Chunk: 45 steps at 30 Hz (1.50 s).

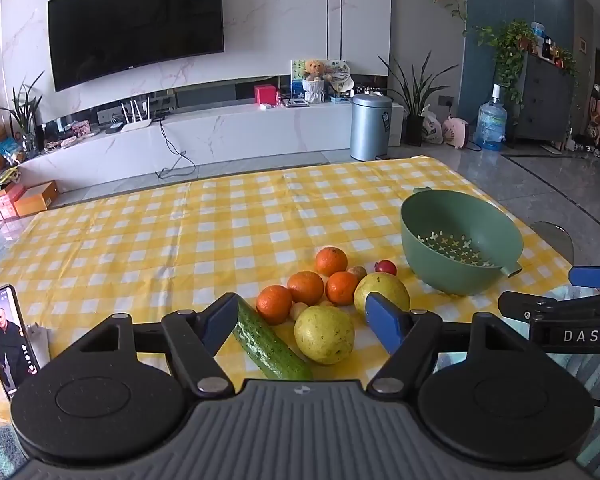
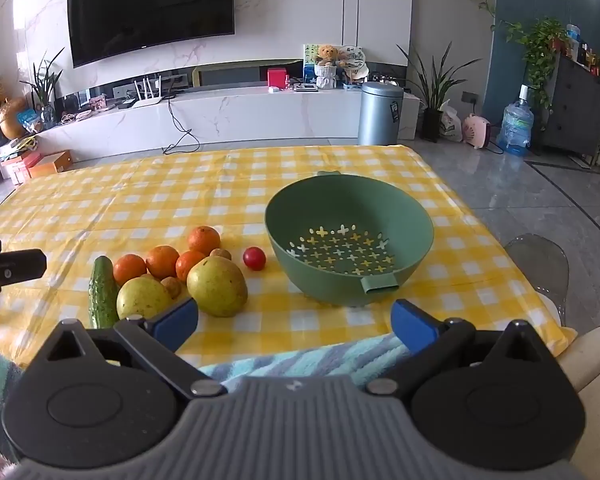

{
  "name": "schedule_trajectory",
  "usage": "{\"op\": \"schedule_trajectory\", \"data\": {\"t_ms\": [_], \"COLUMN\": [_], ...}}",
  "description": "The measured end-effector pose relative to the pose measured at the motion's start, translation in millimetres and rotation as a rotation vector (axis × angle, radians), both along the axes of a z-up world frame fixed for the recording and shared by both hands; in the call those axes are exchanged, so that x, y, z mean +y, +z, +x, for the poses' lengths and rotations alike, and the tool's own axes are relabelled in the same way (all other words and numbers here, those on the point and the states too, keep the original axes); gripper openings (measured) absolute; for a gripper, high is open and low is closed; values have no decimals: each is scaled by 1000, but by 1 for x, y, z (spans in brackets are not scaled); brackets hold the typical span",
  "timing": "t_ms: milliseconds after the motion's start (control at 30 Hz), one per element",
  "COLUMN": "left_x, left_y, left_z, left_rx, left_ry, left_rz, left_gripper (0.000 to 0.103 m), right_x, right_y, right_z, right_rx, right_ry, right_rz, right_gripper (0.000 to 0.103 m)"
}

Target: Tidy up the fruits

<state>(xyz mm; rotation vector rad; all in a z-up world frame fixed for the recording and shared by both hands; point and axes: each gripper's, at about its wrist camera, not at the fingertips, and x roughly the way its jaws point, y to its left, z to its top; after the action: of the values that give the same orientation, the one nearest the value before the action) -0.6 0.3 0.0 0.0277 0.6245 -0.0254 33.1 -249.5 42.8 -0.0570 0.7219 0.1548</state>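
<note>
The table (image 2: 100, 200) carries an empty green colander (image 2: 416, 216) near its right edge. Fruit is clustered at the near edge: pears (image 2: 217, 286), oranges (image 2: 162, 261), one cucumber (image 2: 102, 294). Risk: round fruit rolling off if nudged. My left gripper (image 1: 300, 320) and right gripper (image 2: 294, 322), both spread, hover just short of the pile.

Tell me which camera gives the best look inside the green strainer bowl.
The right wrist view: the green strainer bowl sits near centre, with its perforated bottom and empty interior visible. The left wrist view shows it off to the right, at a shallower angle, with fewer holes visible.
</note>
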Motion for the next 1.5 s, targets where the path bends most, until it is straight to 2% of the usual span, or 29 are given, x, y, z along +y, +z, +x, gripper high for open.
{"op": "schedule_trajectory", "data": {"t_ms": [67, 100, 567, 1500], "left_x": [1, 0, 3, 3], "left_y": [0, -5, -7, -10], "left_z": [-2, 4, 5, 6], "left_rx": [-2, 28, 63, 78], "left_ry": [-9, 5, 10, 13], "left_rz": [-13, -20, -26, -17], "left_gripper": [85, 85, 83, 83], "right_x": [0, 0, 6, 3], "right_y": [0, 0, -7, -7], "right_z": [0, 0, 0, 0], "right_rx": [0, 2, 15, 36], "right_ry": [0, -1, 1, 5], "right_rz": [0, 0, -2, 0], "right_gripper": [99, 99, 99, 99]}}
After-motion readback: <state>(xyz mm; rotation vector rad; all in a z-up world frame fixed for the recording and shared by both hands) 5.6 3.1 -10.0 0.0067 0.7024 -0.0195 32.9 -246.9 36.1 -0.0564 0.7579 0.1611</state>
